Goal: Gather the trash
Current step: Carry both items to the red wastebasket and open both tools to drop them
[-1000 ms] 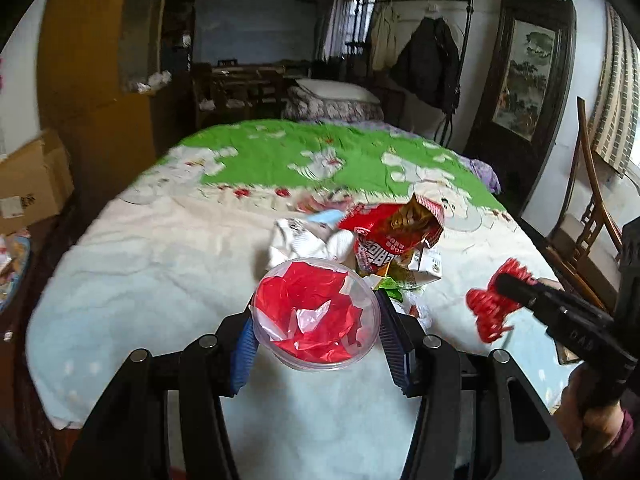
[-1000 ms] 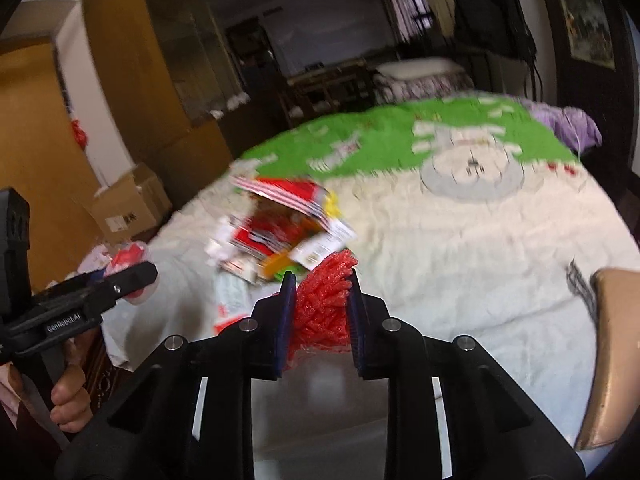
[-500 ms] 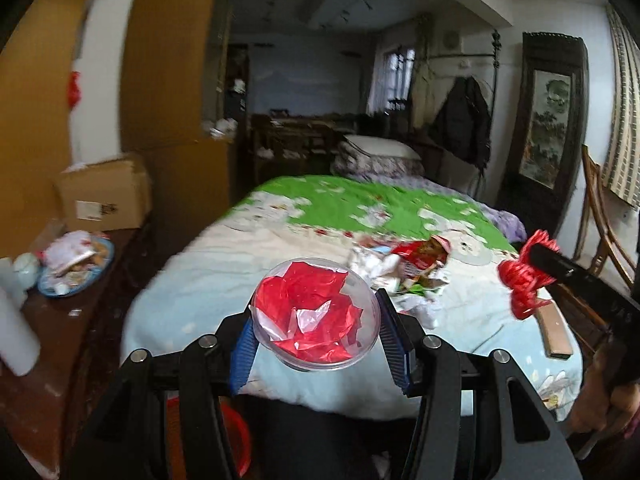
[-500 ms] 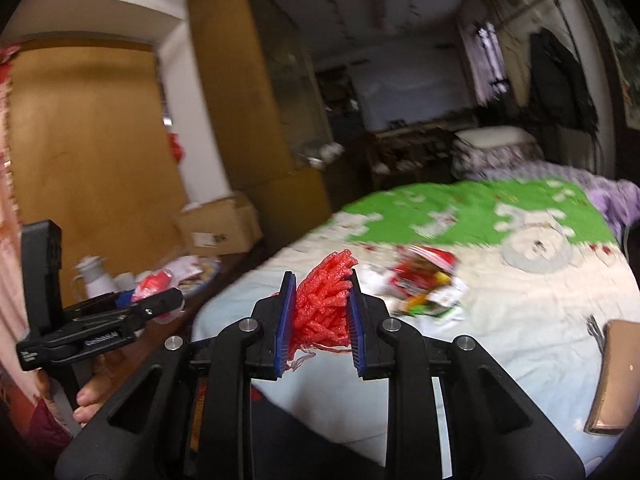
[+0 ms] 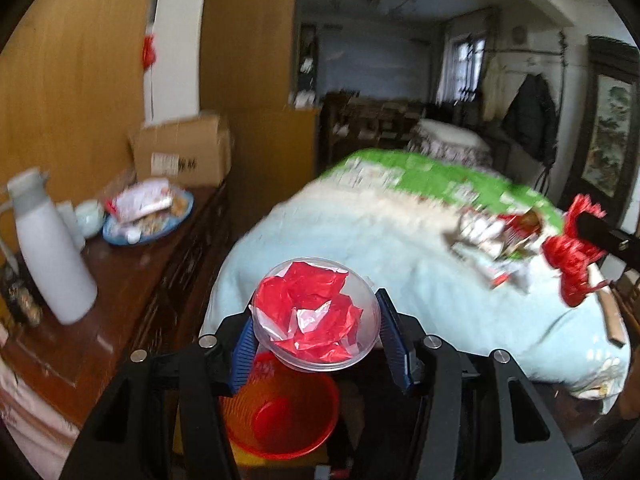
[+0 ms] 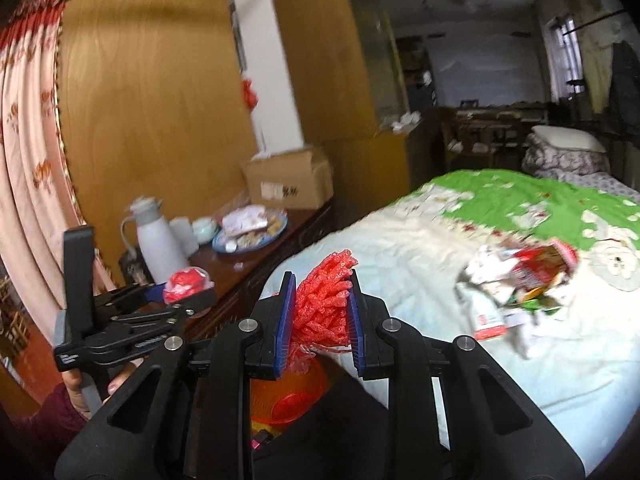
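My left gripper (image 5: 316, 328) is shut on a clear plastic cup (image 5: 316, 314) stuffed with red and white wrapper scraps. It hangs above a red plastic basket (image 5: 280, 416) on the floor beside the bed. My right gripper (image 6: 320, 312) is shut on a red foam net (image 6: 326, 302), and the same red basket (image 6: 290, 394) shows just below its fingers. A pile of snack wrappers (image 6: 520, 284) lies on the bed's pale quilt (image 6: 420, 256). The right gripper with its red net (image 5: 572, 256) also appears at the right edge of the left wrist view.
A dark wooden sideboard (image 5: 132, 276) runs along the left, bearing a white thermos jug (image 5: 52, 248), a blue plate of snacks (image 5: 148, 216) and a cardboard box (image 5: 184, 152). A person's hand (image 6: 80, 384) holds the left gripper. A wooden strip (image 5: 610, 312) lies on the bed's right edge.
Both grippers have drawn back from the bed and swung left, still holding the cup and the net. The sideboard and the red basket on the floor have come into view.
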Motion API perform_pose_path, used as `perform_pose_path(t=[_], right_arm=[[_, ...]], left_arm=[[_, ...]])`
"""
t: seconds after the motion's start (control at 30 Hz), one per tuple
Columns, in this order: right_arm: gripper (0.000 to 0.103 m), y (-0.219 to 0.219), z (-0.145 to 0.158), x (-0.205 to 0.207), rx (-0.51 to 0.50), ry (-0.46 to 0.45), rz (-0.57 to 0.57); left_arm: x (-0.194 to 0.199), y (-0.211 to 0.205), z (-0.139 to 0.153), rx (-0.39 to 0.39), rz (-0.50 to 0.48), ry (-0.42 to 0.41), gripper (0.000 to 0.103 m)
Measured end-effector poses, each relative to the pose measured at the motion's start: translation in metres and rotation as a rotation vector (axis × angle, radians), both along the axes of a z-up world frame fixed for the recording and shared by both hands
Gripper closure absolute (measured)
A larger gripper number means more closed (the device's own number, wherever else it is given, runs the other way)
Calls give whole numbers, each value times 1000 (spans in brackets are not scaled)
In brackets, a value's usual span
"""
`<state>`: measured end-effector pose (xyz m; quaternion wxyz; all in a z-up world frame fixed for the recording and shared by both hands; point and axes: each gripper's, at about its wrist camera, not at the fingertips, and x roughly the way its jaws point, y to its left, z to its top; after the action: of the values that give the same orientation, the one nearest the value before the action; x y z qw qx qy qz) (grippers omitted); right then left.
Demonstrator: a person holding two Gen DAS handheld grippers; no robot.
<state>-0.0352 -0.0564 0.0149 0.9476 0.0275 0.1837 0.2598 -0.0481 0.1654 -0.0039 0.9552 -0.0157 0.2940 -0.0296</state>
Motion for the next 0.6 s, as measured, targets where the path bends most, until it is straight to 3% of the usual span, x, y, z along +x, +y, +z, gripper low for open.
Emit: perform_pose_path(t=[0.2, 0.27, 0.37, 0.6], right_arm=[[77, 29, -32, 47, -49, 97, 18], [77, 35, -45, 63, -65, 138, 24], [77, 48, -65, 83, -92, 193, 39], [77, 95, -97, 119, -147, 308, 141]], left_arm=[[48, 32, -70, -50, 22, 200, 46], [59, 39, -89, -46, 38, 245, 27], [69, 47, -111, -17, 93, 274, 14], [79, 80, -132, 34, 237, 288, 9]])
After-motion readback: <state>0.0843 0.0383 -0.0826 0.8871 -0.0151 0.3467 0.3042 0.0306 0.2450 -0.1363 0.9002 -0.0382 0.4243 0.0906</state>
